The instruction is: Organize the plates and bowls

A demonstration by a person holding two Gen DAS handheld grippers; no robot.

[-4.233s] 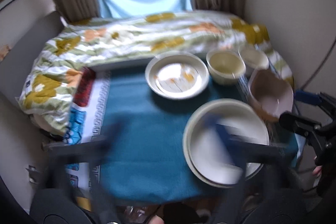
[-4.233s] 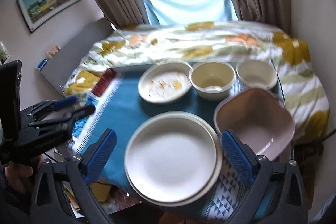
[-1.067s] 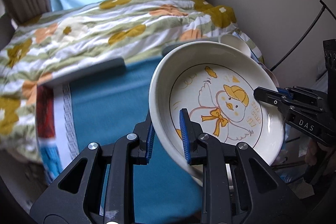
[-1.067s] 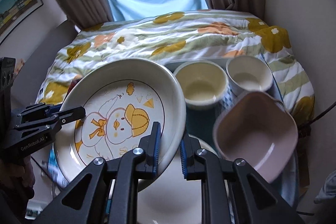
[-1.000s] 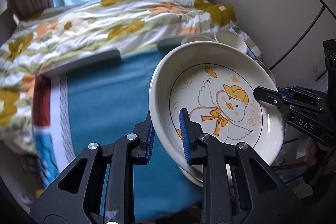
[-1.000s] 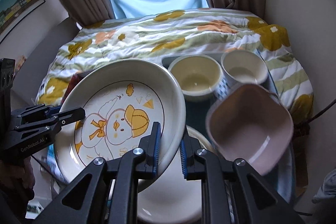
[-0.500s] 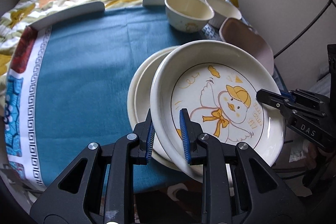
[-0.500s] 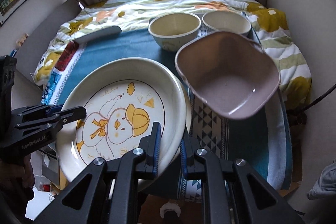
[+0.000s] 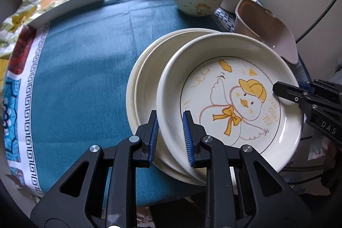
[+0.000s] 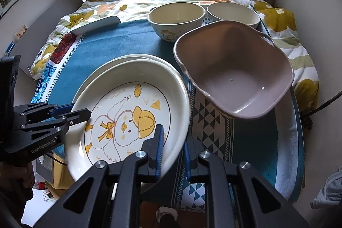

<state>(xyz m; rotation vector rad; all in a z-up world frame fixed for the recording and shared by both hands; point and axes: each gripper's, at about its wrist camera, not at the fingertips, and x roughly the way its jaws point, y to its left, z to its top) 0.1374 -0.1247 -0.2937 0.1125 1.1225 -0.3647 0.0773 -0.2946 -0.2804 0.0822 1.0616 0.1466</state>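
Left gripper [image 9: 170,135]: blue ribbed pads clamped on the near-left rim of the duck plate [image 9: 230,97], one pad under the rim, one inside the well. Right gripper [image 10: 173,149]: pinching the opposite rim of the same plate in like manner. The plate spans directly between the two grippers and is shared equally; neither is nearer.

The plate is glazed cream ceramic, round, with a raised rim and a printed duck in a yellow cap. It is tilted, its right-gripper side higher. Below and slightly beyond it, offset toward the left gripper, lies a stack of plain cream plates [image 9: 147,78] on the teal cloth [image 9: 81,61] covering the surface. Whether the duck plate's lower edge touches the stack cannot be told.

Judgement: the placement turns on this offset. The plate needs levelling and centring over the stack before both grippers let go.

Ahead and right of the grippers: a squarish matte mauve bowl [image 10: 237,72] with a handle tab. Beyond it, a cream duck-print bowl [image 10: 176,19] and a plain cream bowl [image 10: 232,13], side by side.
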